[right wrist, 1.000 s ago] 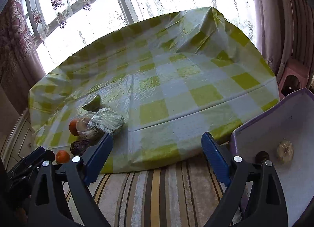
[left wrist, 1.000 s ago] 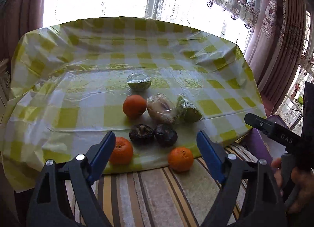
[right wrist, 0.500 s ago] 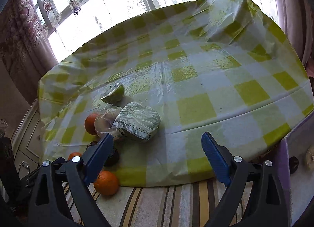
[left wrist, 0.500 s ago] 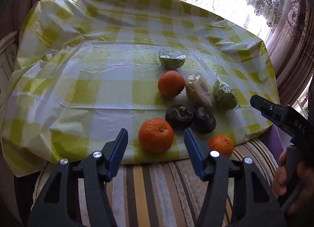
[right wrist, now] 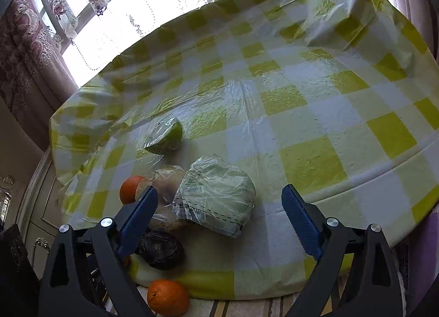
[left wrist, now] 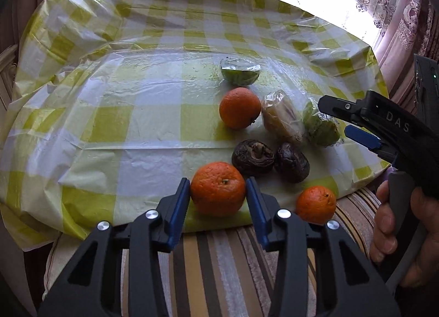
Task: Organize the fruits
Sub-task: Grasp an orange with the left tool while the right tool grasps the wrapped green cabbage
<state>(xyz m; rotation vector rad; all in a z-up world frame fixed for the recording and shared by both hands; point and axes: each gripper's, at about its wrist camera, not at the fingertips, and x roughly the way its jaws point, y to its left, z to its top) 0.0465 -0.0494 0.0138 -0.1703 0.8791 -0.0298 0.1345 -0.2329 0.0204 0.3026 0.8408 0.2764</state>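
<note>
Orange mandarin (left wrist: 218, 188), largest in the left wrist view, sits at lower centre of the frame between the blue pads of the left claw (left wrist: 218, 193). Both pads press its sides; the jaws have just been closing and now clench on it. It rests on the near edge of the tabletop (left wrist: 115, 125), which is covered in a yellow-and-white checked plastic cloth.

Right claw (right wrist: 219, 218), in the right wrist view, stands wide and released, holding nothing. A film-wrapped green fruit (right wrist: 216, 197) lies on the cloth in the gap ahead of its jaws, nearer the left pad, apart from both.

Hard to make out: the pale wrapped item (left wrist: 282, 122) is blurred by its film, so its kind cannot be told. In the left wrist view the right claw's black body crosses the right of the frame and covers part of the wrapped green fruit. A hand (left wrist: 395, 237) on its handle is cut off at the lower right edge.

Other stock, left wrist view: a second mandarin (left wrist: 239, 108) at centre; a third mandarin (left wrist: 315, 204) at lower right, at the cloth's edge; two dark wrinkled fruits (left wrist: 270, 159) touching each other, just behind the clenched mandarin; a wrapped green half-fruit (left wrist: 240, 71) farther back. Striped fabric (left wrist: 219, 262) fills the bottom of the frame below the cloth. Patterned curtains (right wrist: 24, 51) flank a bright window.
</note>
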